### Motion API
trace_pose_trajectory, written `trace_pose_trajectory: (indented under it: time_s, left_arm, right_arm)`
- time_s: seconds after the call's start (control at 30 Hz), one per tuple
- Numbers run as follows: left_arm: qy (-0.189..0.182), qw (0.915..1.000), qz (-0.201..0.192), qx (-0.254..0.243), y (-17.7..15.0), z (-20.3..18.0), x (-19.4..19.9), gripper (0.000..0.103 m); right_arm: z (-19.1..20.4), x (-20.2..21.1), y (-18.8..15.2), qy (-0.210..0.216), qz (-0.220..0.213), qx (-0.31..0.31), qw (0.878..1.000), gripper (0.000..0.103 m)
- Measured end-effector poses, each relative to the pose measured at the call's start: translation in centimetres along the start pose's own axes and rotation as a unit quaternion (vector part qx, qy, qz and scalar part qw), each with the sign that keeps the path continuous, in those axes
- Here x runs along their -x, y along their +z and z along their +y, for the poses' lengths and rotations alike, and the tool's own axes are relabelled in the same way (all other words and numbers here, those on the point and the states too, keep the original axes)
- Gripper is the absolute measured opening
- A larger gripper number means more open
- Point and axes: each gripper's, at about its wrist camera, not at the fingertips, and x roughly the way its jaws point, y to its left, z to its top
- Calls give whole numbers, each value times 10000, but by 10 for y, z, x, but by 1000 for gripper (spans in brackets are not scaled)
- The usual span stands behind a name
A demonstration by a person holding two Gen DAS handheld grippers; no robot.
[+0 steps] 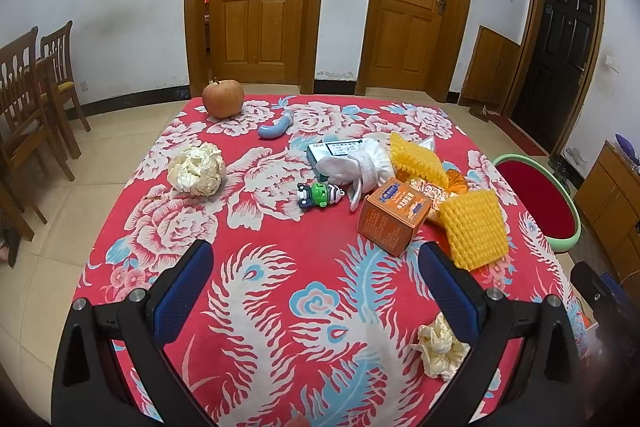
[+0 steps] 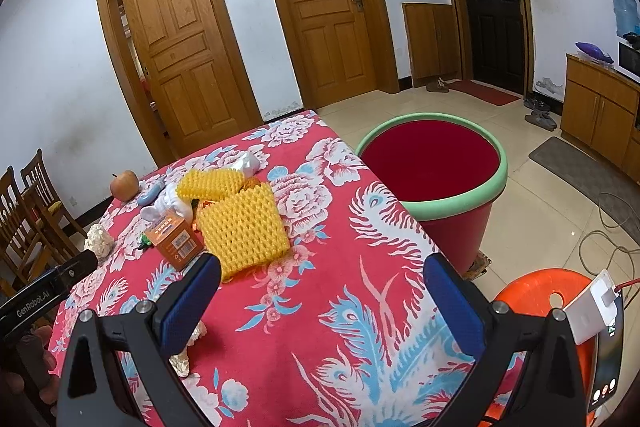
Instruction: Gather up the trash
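My left gripper [image 1: 316, 263] hovers open over the near part of the red floral tablecloth [image 1: 280, 307], nothing between its fingers. A crumpled tissue [image 1: 440, 347] lies just behind its right finger [image 1: 452, 291]. A bigger paper wad [image 1: 196, 169] sits at the left. Two yellow foam nets [image 1: 474, 227], an orange box [image 1: 394, 215] and orange wrappers [image 1: 430, 193] cluster at the right. My right gripper [image 2: 320, 291] is open too, above the table's near right part. The foam net [image 2: 242, 227] and box [image 2: 176, 241] lie ahead left of it. A red bin [image 2: 432, 163] with green rim stands beside the table.
An apple [image 1: 223, 98], a blue curved object [image 1: 276, 127], a white sock [image 1: 360, 167], a teal packet [image 1: 324, 151] and a small toy [image 1: 320, 195] also lie on the table. Wooden chairs [image 1: 28, 95] stand left. An orange stool [image 2: 536, 291] with a phone [image 2: 604, 371] stands near right.
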Motion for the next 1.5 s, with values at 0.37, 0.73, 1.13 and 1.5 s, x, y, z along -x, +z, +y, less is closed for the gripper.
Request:
trace_pose_trajectory:
  time_s: [0.37,0.73,1.13,1.5]
  left_arm:
    - [-14,10000,9,1,0,1,-3,101]
    - [-12,10000,1,6,1,4,-2,101]
    - [-17,10000,-16,-9,3,7,1,101]
    - [18,10000,-6,-55,5,8,3,101]
  right_arm:
    - [1,-1,-1,-2,12,8,10000,103]
    - [1,-1,0,-3,12,8,10000,103]
    - [3,-1,1,-6,-7,14,10000,103]
    - [4,0,2,-13,9,14,10000,103]
